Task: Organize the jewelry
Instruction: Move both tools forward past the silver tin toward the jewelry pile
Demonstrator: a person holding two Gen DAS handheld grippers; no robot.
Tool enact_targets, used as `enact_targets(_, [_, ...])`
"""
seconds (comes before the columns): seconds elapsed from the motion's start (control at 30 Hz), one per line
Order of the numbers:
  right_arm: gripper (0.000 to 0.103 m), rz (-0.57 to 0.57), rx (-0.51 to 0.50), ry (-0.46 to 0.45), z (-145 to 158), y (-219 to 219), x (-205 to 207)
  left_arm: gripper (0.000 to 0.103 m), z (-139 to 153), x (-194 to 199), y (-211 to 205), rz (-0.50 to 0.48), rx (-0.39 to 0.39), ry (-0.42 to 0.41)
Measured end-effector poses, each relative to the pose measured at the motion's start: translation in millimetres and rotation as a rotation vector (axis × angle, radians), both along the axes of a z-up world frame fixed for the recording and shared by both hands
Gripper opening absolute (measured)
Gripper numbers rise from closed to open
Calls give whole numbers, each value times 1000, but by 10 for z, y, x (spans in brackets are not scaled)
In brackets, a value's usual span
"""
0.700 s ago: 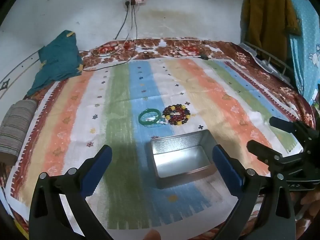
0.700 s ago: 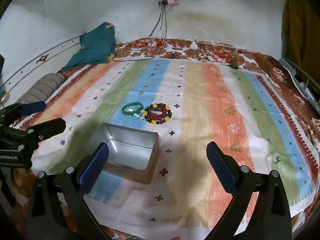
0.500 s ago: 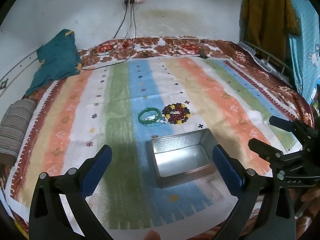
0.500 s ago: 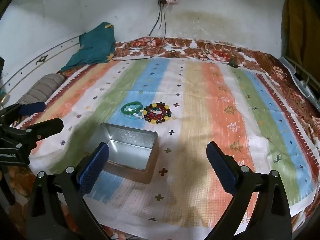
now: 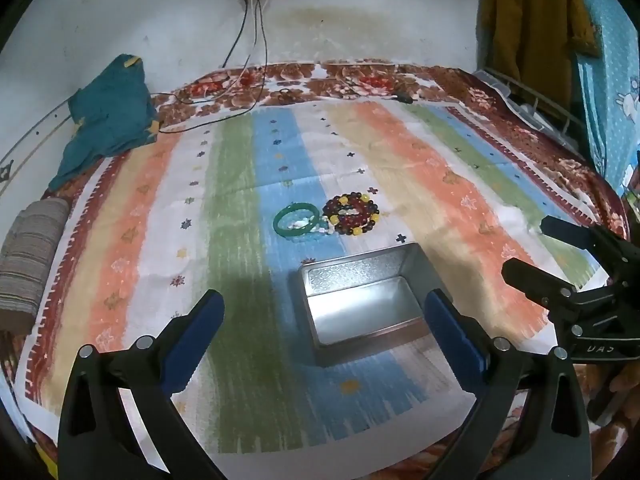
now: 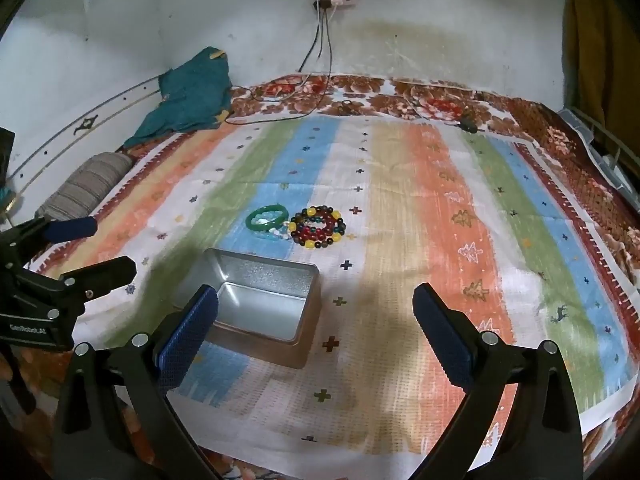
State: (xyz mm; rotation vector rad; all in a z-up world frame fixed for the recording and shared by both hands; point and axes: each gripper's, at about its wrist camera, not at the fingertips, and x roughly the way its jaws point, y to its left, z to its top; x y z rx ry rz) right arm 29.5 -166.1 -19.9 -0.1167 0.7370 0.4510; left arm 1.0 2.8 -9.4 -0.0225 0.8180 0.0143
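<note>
An open, empty silver tin box [image 5: 362,300] [image 6: 260,304] sits on a striped cloth. Just beyond it lie a green bangle [image 5: 297,219] [image 6: 267,217], a pale bead strand [image 5: 320,230] [image 6: 278,233] and a coiled bracelet of dark red and yellow beads [image 5: 351,214] [image 6: 318,227], all touching one another. My left gripper [image 5: 324,320] is open and empty above the near side of the box. My right gripper [image 6: 316,320] is open and empty, with the box by its left finger. Each gripper shows at the edge of the other's view.
The striped cloth [image 5: 440,184] covers a bed with a floral border. A teal cloth [image 5: 108,120] and a grey striped roll [image 5: 32,252] lie at the left. Cables [image 5: 240,92] run from a wall socket. Clothes [image 5: 532,20] hang at the right.
Both views have shifted slightly; the grippers stay open and empty, and the box and jewelry have not moved.
</note>
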Motion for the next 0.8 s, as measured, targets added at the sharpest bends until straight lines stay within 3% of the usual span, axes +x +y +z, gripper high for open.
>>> enact_targets(0.43, [99, -14, 6, 22, -43, -62, 63, 97, 21, 24, 43, 46, 26, 14])
enact_targets(0.8, [99, -21, -3, 40, -81, -51, 69, 97, 18, 50, 101, 54, -8, 18])
